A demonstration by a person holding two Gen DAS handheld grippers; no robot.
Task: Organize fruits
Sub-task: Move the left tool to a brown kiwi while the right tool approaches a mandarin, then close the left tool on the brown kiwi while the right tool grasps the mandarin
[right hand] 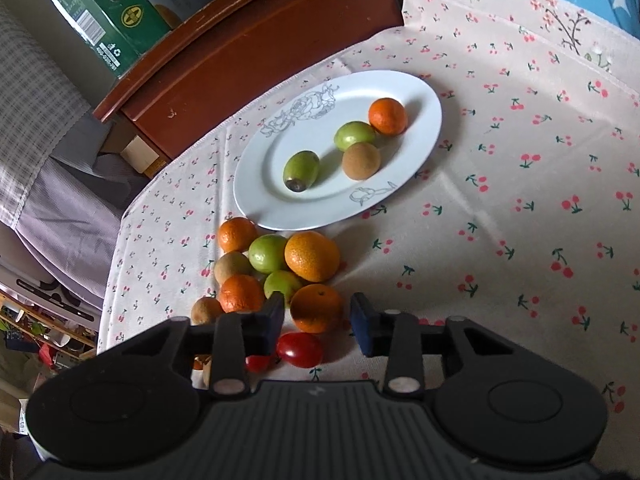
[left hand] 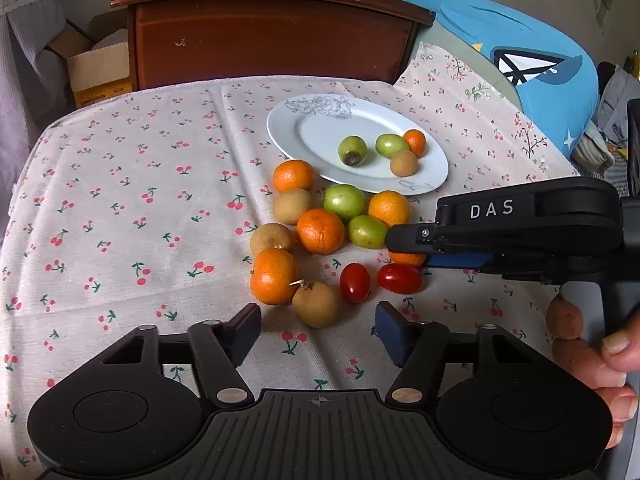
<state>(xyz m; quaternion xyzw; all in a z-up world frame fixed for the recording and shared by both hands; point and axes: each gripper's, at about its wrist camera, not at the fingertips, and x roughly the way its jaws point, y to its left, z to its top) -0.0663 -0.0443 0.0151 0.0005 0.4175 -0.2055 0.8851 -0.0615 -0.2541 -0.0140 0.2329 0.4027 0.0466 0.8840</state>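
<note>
So from the left wrist view, the left gripper (left hand: 318, 326) is hovering low over the cherry-print tablecloth (left hand: 120, 208) with its jaws partway apart and nothing between them; a brownish round fruit (left hand: 316, 304) is sitting just beyond the fingertips, touching a mandarin (left hand: 274, 276). Two cherry tomatoes (left hand: 355, 282) are lying side by side just past that, and the rest of the loose pile of mandarins, green fruits and brown ones is bunching up in front of the white plate (left hand: 316, 120), which is already holding two green fruits, a brown one and a small orange (left hand: 415, 142). The right gripper (left hand: 408, 248) is coming in from the right, with a hand (left hand: 592, 360) wrapping its handle, and an orange fruit (left hand: 406, 258) is peeking out under its fingers. Switching to the right wrist view, the right gripper (right hand: 316, 312) is straddling that orange fruit (right hand: 316, 308), jaws fairly narrow but with gaps showing on both sides, so it's not pinching it. A cherry tomato (right hand: 300, 349) is lying right below, and the plate (right hand: 264, 184) is sitting just beyond the pile.
</note>
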